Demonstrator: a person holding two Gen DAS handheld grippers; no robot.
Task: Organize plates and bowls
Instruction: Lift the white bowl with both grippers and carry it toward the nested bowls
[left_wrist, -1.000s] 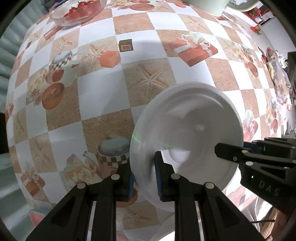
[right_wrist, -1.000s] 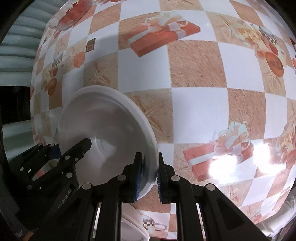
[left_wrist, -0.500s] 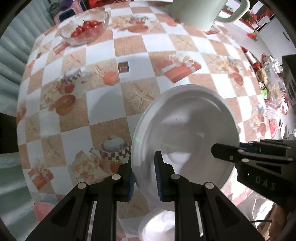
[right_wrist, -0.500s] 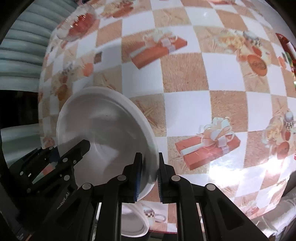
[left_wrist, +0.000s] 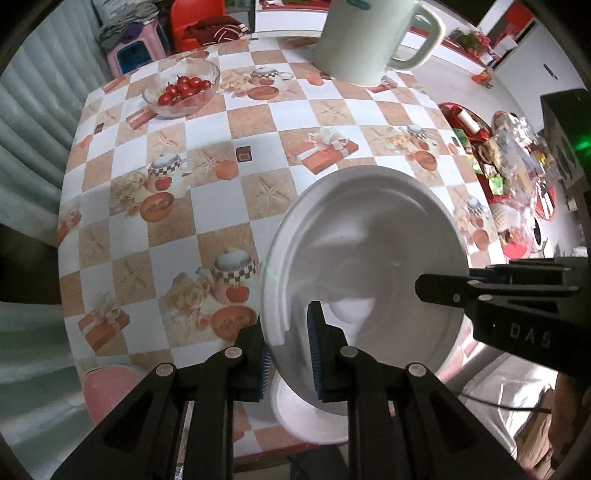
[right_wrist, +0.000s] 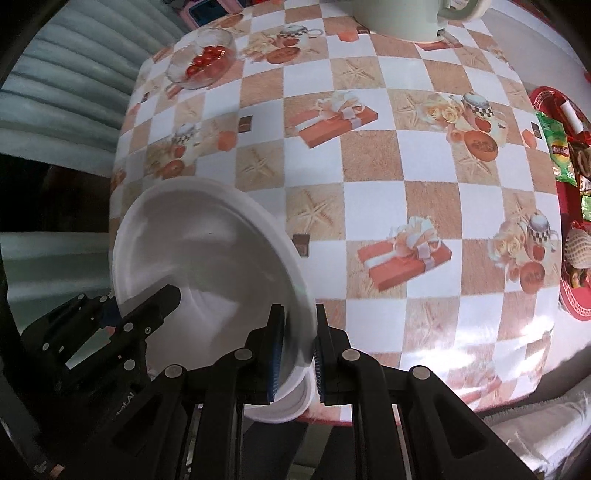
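Observation:
A white plate (left_wrist: 369, 258) is held up in the air above the near edge of the checkered table (left_wrist: 258, 129). My left gripper (left_wrist: 291, 354) is shut on its left rim. My right gripper (right_wrist: 297, 354) is shut on its right rim; the plate (right_wrist: 207, 258) fills the lower left of the right wrist view. A second white dish (left_wrist: 310, 421) lies on the table edge beneath the plate; it also shows in the right wrist view (right_wrist: 280, 402). The right gripper's fingers (left_wrist: 480, 288) reach in from the right in the left wrist view.
A glass bowl of cherry tomatoes (left_wrist: 181, 88) stands at the far left. A large pale jug (left_wrist: 369, 37) stands at the far edge. A red tray with snacks (right_wrist: 569, 177) sits at the right. A pink dish (left_wrist: 110, 387) lies at the near left corner.
Both grippers have lifted the plate up and back from the table; the table looks farther away, and the dish beneath has come into view.

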